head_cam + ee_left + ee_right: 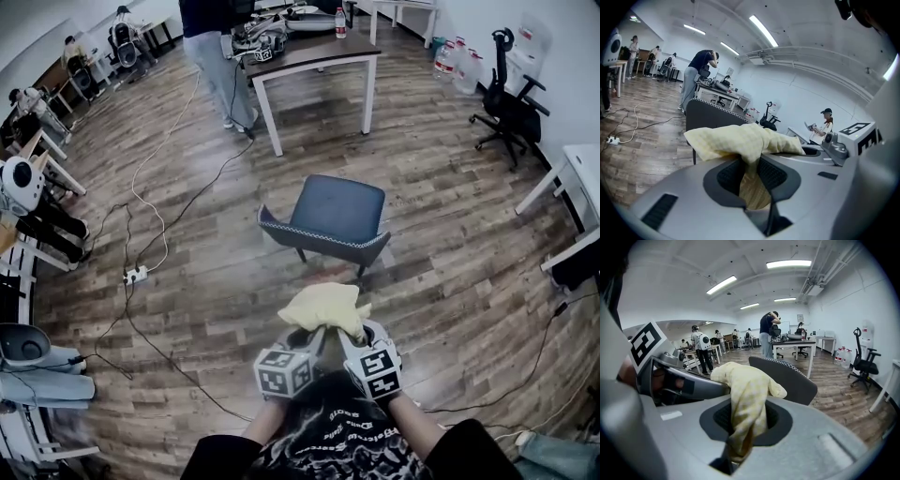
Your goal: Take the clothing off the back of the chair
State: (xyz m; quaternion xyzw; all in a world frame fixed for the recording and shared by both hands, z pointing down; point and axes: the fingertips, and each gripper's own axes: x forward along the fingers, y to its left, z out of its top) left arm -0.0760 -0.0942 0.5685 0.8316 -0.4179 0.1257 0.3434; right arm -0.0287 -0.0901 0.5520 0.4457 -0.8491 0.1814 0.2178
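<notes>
A pale yellow piece of clothing [324, 308] hangs bunched between both grippers, off the chair. My left gripper [317, 339] is shut on its left part, and the cloth [740, 140] runs down between the dark pads. My right gripper [349, 336] is shut on its right part, with the cloth [746, 394] pinched in the jaws. The dark blue chair [330, 220] stands just beyond the cloth, its back [323, 242] toward me and bare. That chair back [787, 373] shows close behind the cloth in the right gripper view, and as a dark edge [710, 115] in the left gripper view.
A table [314, 56] with gear stands beyond the chair, a person [217, 56] beside it. Cables and a power strip [135, 275] lie on the wood floor at left. A black office chair [511, 98] stands at right, white desks [577, 187] at the edges.
</notes>
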